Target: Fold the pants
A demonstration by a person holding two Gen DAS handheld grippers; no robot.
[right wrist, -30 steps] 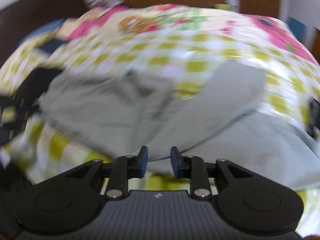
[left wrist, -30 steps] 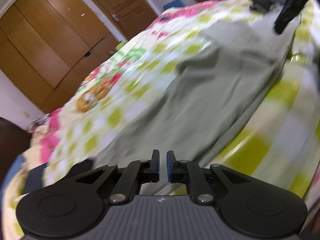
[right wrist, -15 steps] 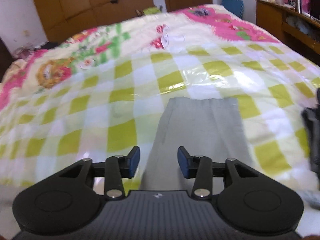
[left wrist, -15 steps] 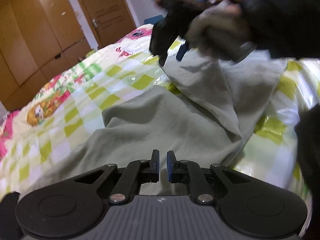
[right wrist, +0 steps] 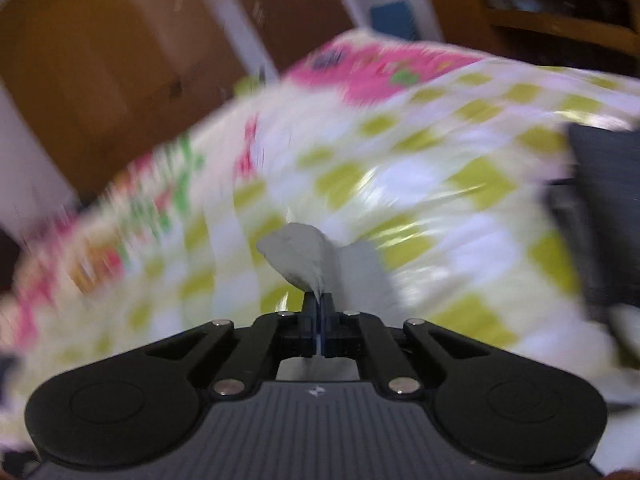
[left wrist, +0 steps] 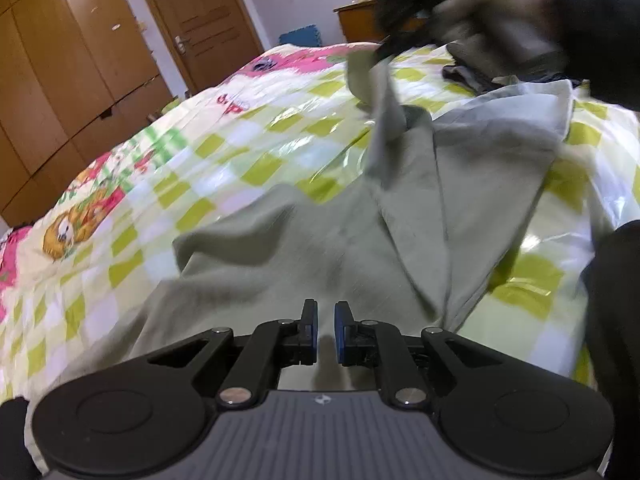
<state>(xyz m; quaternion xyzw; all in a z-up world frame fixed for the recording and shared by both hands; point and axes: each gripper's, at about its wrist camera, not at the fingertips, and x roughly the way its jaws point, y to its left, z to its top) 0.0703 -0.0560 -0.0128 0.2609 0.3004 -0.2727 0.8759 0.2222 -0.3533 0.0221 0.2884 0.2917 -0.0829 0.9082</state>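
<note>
Grey-green pants (left wrist: pixel 344 224) lie spread and creased on a bed with a green, white and pink checked cover (left wrist: pixel 168 160). My left gripper (left wrist: pixel 326 326) hovers low over the near part of the pants, its jaws a narrow gap apart with nothing between them. My right gripper (right wrist: pixel 319 312) is shut on a bunched end of the pants (right wrist: pixel 300 256) and holds it lifted above the cover. In the left wrist view that gripper (left wrist: pixel 380 50) shows blurred at the far end, with a strip of the pants hanging from it.
Wooden wardrobes (left wrist: pixel 60 68) and a door (left wrist: pixel 200 20) stand beyond the bed. A wooden desk (right wrist: pixel 552 12) stands at the far right. Dark clothes (left wrist: pixel 472 76) lie on the bed's far side. A dark object (right wrist: pixel 608 208) sits at the right edge.
My right gripper has closed on the end of a pant leg and lifted it off the bed. The left gripper has stayed low over the pants.
</note>
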